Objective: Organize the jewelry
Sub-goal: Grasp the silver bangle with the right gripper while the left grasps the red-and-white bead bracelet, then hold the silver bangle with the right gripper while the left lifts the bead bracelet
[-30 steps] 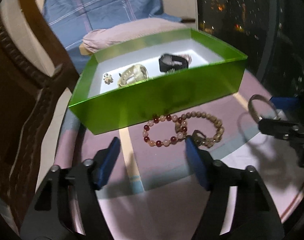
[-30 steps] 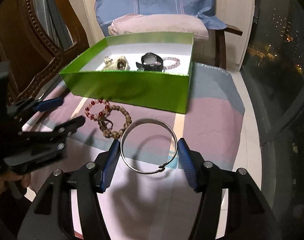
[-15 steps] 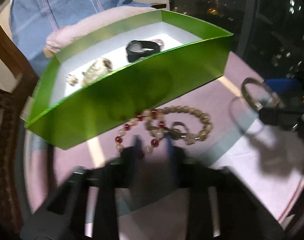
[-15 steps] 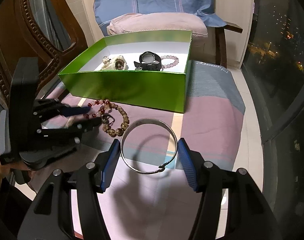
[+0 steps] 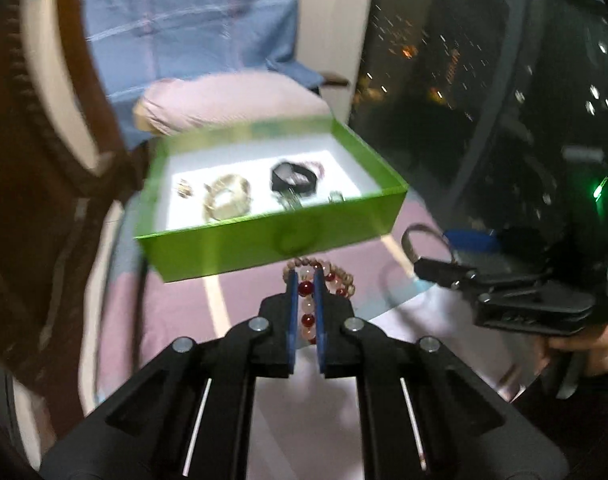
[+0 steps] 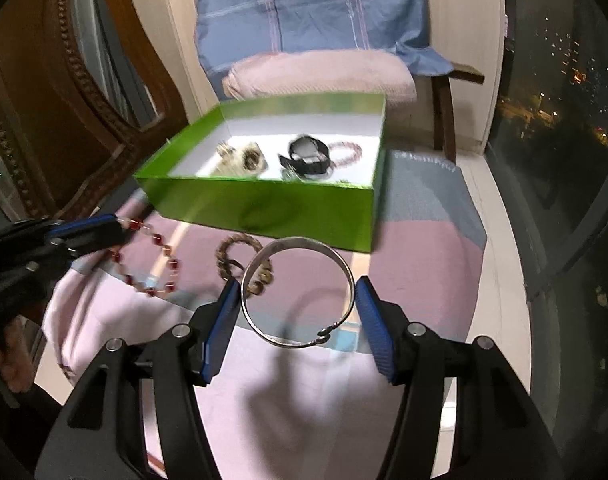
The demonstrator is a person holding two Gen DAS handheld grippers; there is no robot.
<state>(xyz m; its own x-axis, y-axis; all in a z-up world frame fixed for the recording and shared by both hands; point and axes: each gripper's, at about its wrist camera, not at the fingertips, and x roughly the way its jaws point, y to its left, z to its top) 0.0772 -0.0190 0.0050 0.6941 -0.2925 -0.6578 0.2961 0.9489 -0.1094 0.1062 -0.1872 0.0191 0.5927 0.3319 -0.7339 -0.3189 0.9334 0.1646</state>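
Observation:
My left gripper (image 5: 305, 280) holds a bracelet of red and pale beads (image 5: 306, 307), its jaws still closing tight on it. From the right wrist view the left gripper (image 6: 104, 229) is at the left, and the bracelet (image 6: 149, 264) hangs from it above the cloth. My right gripper (image 6: 296, 286) is shut on a silver bangle (image 6: 300, 243), held a little above the table. A brown bead bracelet (image 6: 224, 258) lies on the cloth before the green box (image 6: 264, 210). The box holds a black watch (image 6: 309, 156), a pale watch (image 6: 244, 159) and a pink bead bracelet (image 6: 346, 151).
The table wears a pink, grey and white cloth (image 6: 416, 248). Behind the box stands a chair with a pink cushion (image 6: 316, 74) and a blue checked cloth. A carved dark wooden frame (image 6: 36, 92) rises at the left, a dark window (image 6: 556, 112) at the right.
My left gripper has shut on the red and pale bead bracelet and lifted it off the cloth, leaving the brown one behind. The right gripper keeps hold of the bangle and has hardly moved.

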